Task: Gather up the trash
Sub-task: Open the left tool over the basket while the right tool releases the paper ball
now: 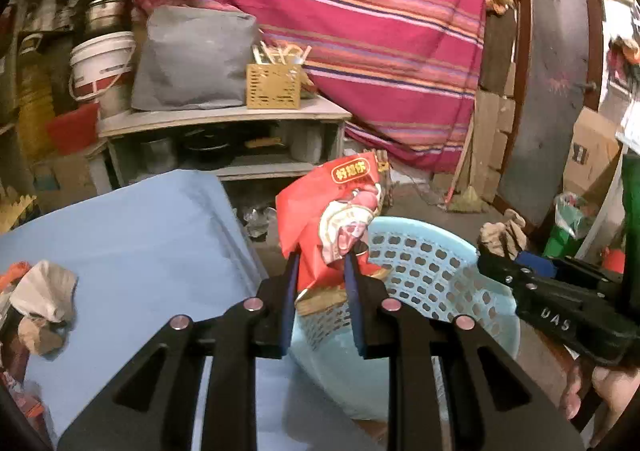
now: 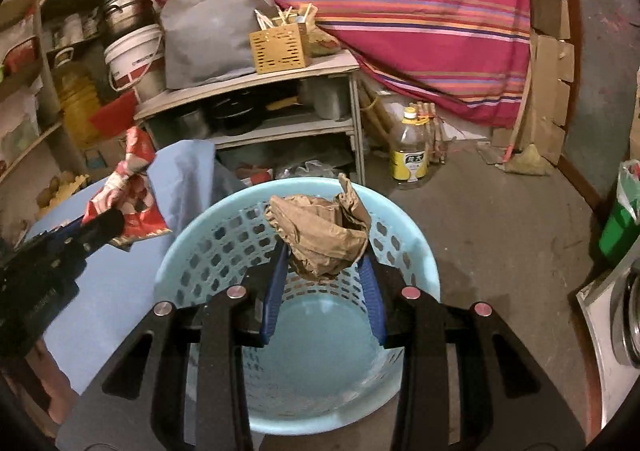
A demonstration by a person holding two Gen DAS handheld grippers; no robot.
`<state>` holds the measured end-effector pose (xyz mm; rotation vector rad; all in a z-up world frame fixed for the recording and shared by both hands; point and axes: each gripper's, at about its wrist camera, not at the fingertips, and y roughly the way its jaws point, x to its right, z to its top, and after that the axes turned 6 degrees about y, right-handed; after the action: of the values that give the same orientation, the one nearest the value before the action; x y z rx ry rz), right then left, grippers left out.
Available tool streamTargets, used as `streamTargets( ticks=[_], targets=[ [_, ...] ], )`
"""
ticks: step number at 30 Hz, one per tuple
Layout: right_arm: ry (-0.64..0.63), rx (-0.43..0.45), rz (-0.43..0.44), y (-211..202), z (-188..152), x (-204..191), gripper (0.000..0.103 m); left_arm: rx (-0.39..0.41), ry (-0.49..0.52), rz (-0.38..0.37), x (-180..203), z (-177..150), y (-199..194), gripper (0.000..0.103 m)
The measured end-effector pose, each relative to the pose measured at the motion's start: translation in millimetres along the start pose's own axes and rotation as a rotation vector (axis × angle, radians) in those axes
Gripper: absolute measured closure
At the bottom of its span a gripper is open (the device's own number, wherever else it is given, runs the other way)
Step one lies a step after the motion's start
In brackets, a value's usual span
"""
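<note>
The left hand-held gripper point(image 1: 322, 263) is pinching a crumpled red snack wrapper point(image 1: 332, 211) between its 2 blue pads, and the wrapper sticks up above the fingertips. It hangs over the near edge of the light blue plastic basket point(image 1: 432, 271), right where the basket meets the counter point(image 1: 140, 231) with its blue cover. From the other side that wrapper shows at the left, above the counter's blue cover and just beside the basket rim point(image 2: 192, 235).

The right hand-held gripper point(image 2: 324, 263) is clamped on a crushed brown paper bag point(image 2: 320, 231), with the bag bulging between and above both pads. It is held over the open mouth of the basket, whose floor shows below it with nothing lying on it.

On the counter, far left, more crumpled waste point(image 1: 44, 291) lies in a small heap, white and brown paper among it.

Behind the basket stands a low shelf unit point(image 2: 256, 91) carrying a grey bag point(image 2: 208, 39) and a yellow perforated holder point(image 2: 280, 47). A clear oil bottle with a yellow label point(image 2: 410, 147) stands on the floor to the right of the shelf.
</note>
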<state>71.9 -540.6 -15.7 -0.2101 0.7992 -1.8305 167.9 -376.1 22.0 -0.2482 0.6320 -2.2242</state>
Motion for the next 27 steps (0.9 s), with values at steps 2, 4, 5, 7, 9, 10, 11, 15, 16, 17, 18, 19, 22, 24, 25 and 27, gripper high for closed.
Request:
streamTargets(
  ticks=[2, 4, 5, 7, 9, 10, 11, 15, 16, 17, 18, 19, 22, 24, 25, 27],
  targets=[
    [0.012, 0.000, 0.004, 4.7, -0.6, 0.8, 0.066, -0.019, 0.011, -0.007, 6.5, -0.1, 9.3, 0.080],
    [0.023, 0.005, 0.001, 8.3, -0.5, 1.0, 0.066, -0.033, 0.017, -0.003, 10.4, -1.0, 17.3, 0.080],
    [0.029, 0.010, -0.001, 9.8, -0.6, 0.7, 0.066, -0.045, 0.017, 0.000, 11.0, -1.7, 22.3, 0.080],
    [0.034, 0.016, 0.004, 11.5, -0.7, -1.3, 0.066, -0.064, 0.006, -0.002, 11.5, -2.3, 29.9, 0.080],
    [0.023, 0.024, -0.002, 12.0, -1.8, -3.9, 0.066, -0.087, -0.004, -0.005, 8.8, -4.4, 38.9, 0.079],
    [0.023, 0.028, -0.003, 12.2, -2.3, -5.1, 0.066, -0.093, -0.009, 0.002, 7.4, -4.8, 40.9, 0.079],
    [0.026, 0.027, -0.001, 13.0, -1.8, -6.5, 0.066, -0.108, -0.016, 0.001, 4.8, -6.5, 45.3, 0.078],
    [0.022, 0.024, -0.005, 14.5, -1.5, -7.7, 0.066, -0.138, -0.039, 0.006, -2.1, -10.1, 52.9, 0.057],
    [0.017, 0.023, -0.007, 15.0, -1.5, -8.5, 0.066, -0.131, -0.049, 0.007, -4.7, -10.6, 49.3, 0.044],
    [0.014, 0.023, -0.006, 15.1, -2.1, -8.5, 0.066, -0.120, -0.057, 0.009, -7.6, -10.7, 45.6, 0.039],
    [0.012, 0.022, -0.006, 15.5, -1.9, -8.4, 0.066, -0.104, -0.060, 0.017, -10.7, -10.5, 38.8, 0.038],
    [0.009, 0.022, -0.007, 15.7, -2.1, -9.2, 0.066, -0.095, -0.057, 0.035, -12.8, -10.0, 33.0, 0.037],
    [0.006, 0.017, -0.001, 17.4, -2.5, -10.1, 0.055, -0.070, -0.063, 0.074, -22.6, -8.4, 16.2, 0.026],
    [0.014, 0.023, -0.009, 17.2, -2.2, -12.9, 0.035, -0.049, -0.079, 0.092, -33.5, -7.8, 2.8, 0.023],
    [0.017, 0.030, -0.010, 16.5, -2.2, -13.3, 0.031, -0.045, -0.086, 0.097, -38.7, -7.2, -2.2, 0.020],
    [0.022, 0.031, -0.008, 15.9, -1.4, -16.7, 0.028, -0.033, -0.097, 0.118, -49.7, -6.7, -13.5, 0.018]
  ],
)
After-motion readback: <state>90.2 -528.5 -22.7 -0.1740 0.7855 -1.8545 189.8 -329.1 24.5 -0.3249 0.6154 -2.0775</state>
